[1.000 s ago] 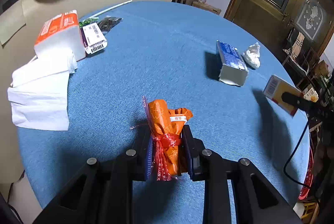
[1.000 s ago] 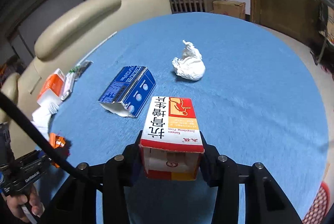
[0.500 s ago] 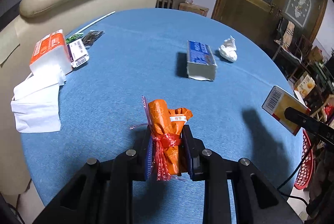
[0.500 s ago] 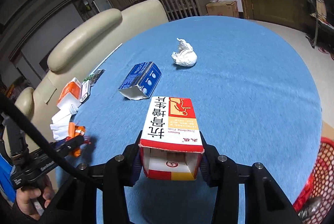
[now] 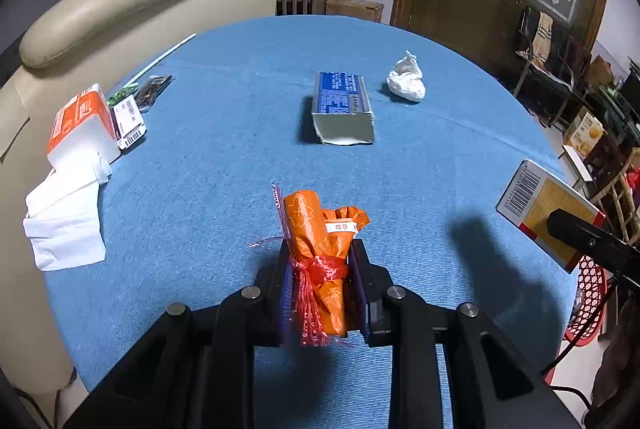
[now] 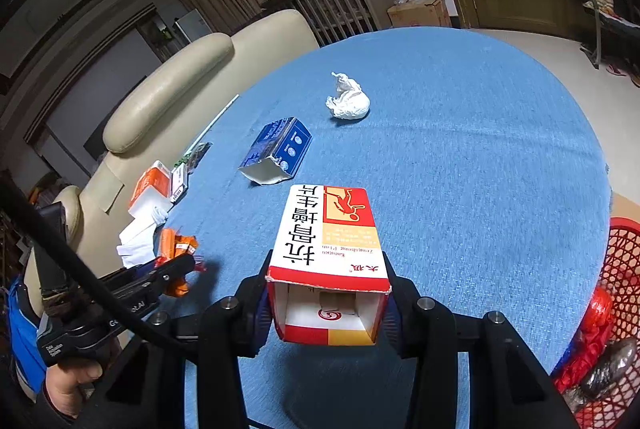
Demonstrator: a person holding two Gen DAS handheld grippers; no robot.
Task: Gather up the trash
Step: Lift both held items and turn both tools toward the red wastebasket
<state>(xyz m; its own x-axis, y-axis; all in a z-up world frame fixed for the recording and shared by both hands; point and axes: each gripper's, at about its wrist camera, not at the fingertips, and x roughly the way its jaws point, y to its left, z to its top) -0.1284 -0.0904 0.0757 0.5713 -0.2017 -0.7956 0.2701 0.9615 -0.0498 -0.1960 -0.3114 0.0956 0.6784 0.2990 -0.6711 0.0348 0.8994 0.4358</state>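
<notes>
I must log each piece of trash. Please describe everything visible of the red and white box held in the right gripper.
The red and white box is a small cardboard carton, white on top with large black Chinese characters, a red panel with a figure and a yellow patch. Its near end is open and looks empty. The right gripper clamps its two sides between the jaws, above the blue table.
</notes>
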